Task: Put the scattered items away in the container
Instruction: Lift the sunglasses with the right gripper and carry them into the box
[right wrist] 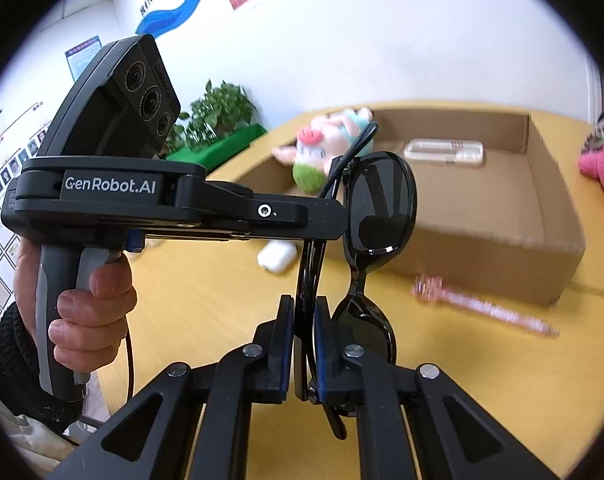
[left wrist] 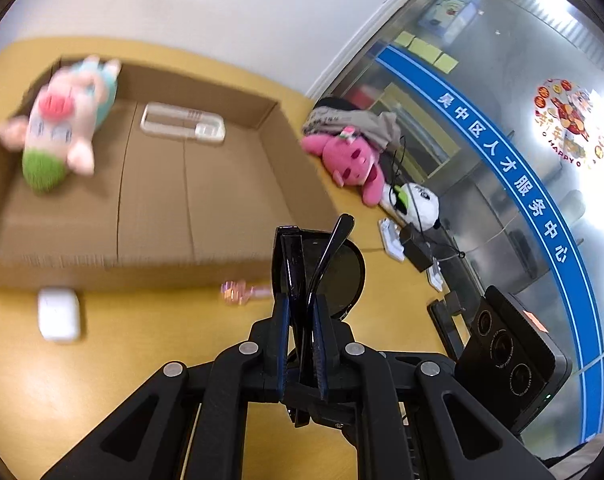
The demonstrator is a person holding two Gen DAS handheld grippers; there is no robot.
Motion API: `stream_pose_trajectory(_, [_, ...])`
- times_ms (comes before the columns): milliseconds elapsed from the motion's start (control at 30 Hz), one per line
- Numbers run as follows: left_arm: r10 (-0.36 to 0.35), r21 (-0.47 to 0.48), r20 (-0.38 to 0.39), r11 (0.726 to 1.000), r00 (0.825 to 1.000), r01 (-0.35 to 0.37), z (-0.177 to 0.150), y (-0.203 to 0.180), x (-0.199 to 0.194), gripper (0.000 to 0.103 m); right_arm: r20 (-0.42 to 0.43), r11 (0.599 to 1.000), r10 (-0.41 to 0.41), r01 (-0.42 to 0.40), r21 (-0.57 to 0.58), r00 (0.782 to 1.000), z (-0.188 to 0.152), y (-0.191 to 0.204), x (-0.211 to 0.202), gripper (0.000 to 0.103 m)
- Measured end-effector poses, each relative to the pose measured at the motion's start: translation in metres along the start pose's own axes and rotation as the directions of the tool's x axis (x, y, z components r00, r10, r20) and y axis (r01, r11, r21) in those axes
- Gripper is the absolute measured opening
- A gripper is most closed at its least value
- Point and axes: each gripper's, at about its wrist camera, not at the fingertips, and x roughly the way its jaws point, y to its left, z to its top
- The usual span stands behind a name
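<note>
Both grippers are shut on one pair of black sunglasses (left wrist: 339, 268), held above the yellow table in front of the cardboard box (left wrist: 230, 216). My left gripper (left wrist: 302, 304) clamps the frame near one lens. My right gripper (right wrist: 305, 308) clamps a folded temple, with the lenses (right wrist: 377, 204) to its right; the left gripper (right wrist: 333, 216) reaches in from the left. The box (right wrist: 541, 216) holds a pig plush (left wrist: 62, 120) and a clear case (left wrist: 182, 124). A white earbud case (left wrist: 58, 314) and a pink wand (right wrist: 485, 308) lie on the table before the box.
A pink plush (left wrist: 349, 160), a panda plush (left wrist: 417, 200), grey cloth and a charger with cables lie right of the box by the glass wall. A potted plant (right wrist: 218, 116) stands beyond the table's far left corner. A hand (right wrist: 90, 312) holds the left gripper's handle.
</note>
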Motion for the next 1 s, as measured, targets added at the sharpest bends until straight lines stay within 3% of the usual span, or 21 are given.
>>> stream_pose_trajectory(267, [0.033, 0.070, 0.050, 0.997, 0.998, -0.037, 0.075, -0.012, -0.018, 0.011, 0.080, 0.998, 0.001, 0.004, -0.062, 0.997, 0.071, -0.005, -0.007, 0.009])
stream_pose_trajectory(600, [0.107, 0.069, 0.046, 0.992, 0.993, -0.110, 0.172, 0.015, 0.000, 0.010, 0.076, 0.997, 0.072, -0.072, 0.002, 0.995, 0.162, -0.044, 0.037, 0.009])
stream_pose_trajectory(833, [0.147, 0.019, -0.046, 0.989, 0.988, -0.146, 0.222, 0.069, 0.047, 0.010, -0.018, 0.981, 0.157, -0.153, 0.122, 0.987, 0.205, -0.092, 0.101, 0.008])
stream_pose_trajectory(1000, [0.163, -0.053, -0.158, 0.984, 0.974, -0.173, 0.232, 0.118, 0.093, 0.010, -0.102, 0.939, 0.247, -0.212, 0.270, 0.964, 0.206, -0.137, 0.152, 0.008])
